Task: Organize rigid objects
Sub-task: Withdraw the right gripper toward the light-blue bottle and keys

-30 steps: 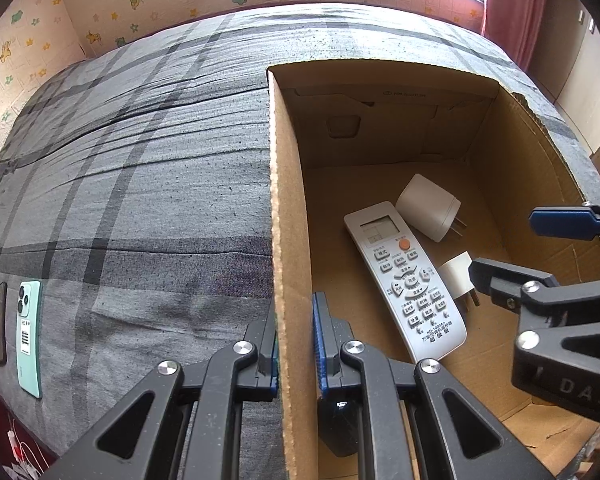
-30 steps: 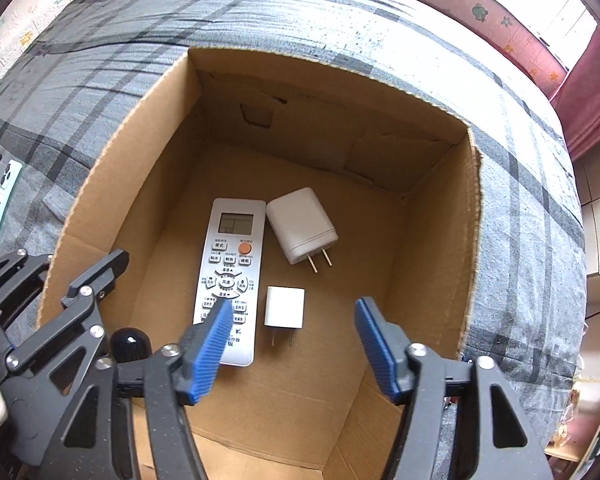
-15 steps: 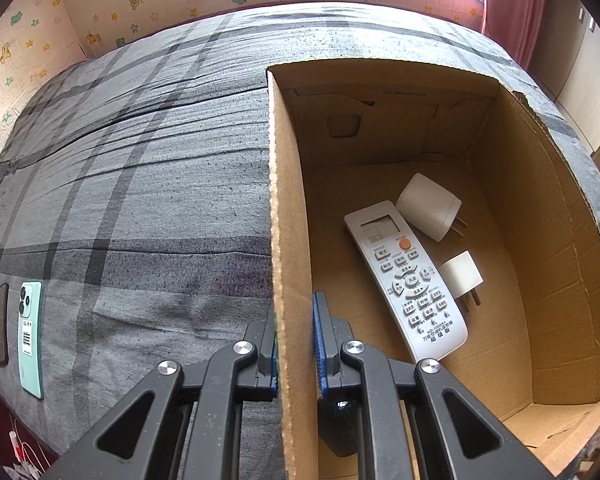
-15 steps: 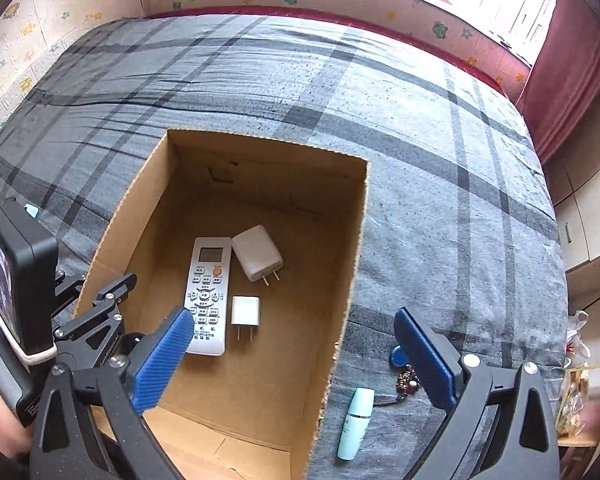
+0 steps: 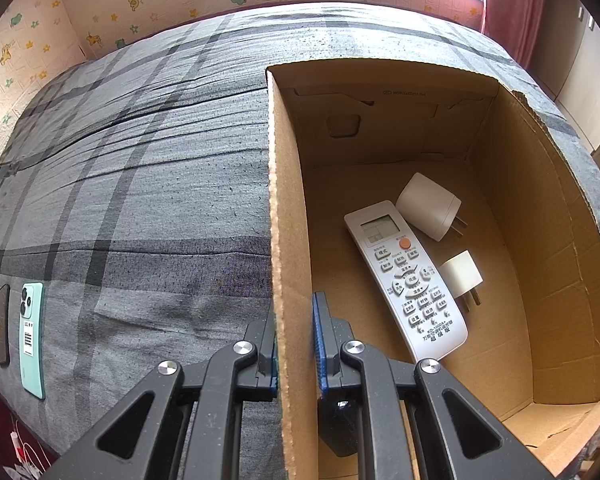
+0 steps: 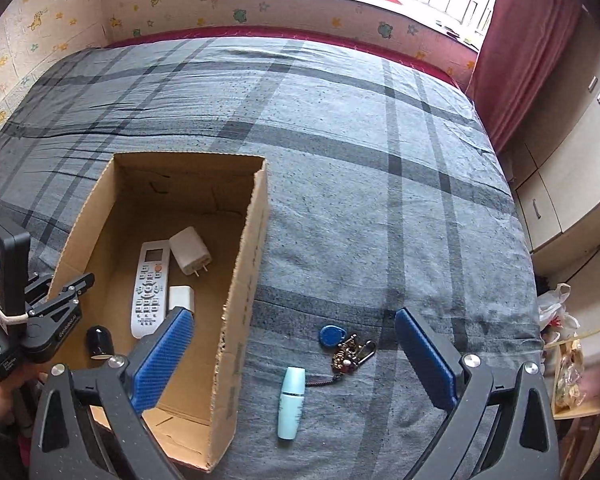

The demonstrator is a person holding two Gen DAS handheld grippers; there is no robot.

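An open cardboard box [image 6: 244, 280] sits on the grey plaid bed. It holds a white remote [image 5: 406, 280], a large white plug adapter [image 5: 428, 206], a small white charger [image 5: 460, 276] and a small black object [image 6: 99, 342]. My left gripper [image 5: 294, 344] is shut on the box's left wall [image 5: 288, 240]; it also shows in the right wrist view [image 6: 66, 292]. My right gripper [image 6: 294, 360] is open and empty, above a teal tube [image 6: 292, 402] and a key bunch with a blue fob [image 6: 342, 346] on the bed right of the box.
A mint green phone [image 5: 32, 340] and a dark phone [image 5: 3, 330] lie on the bed far left of the box. A red curtain [image 6: 516, 60] and cabinets [image 6: 568, 176] stand to the right of the bed. A bag [image 6: 556, 312] sits by the bed's right edge.
My right gripper has pulled up and back out of the box and moved right, over the tube and keys. My left gripper has kept its hold on the box wall.
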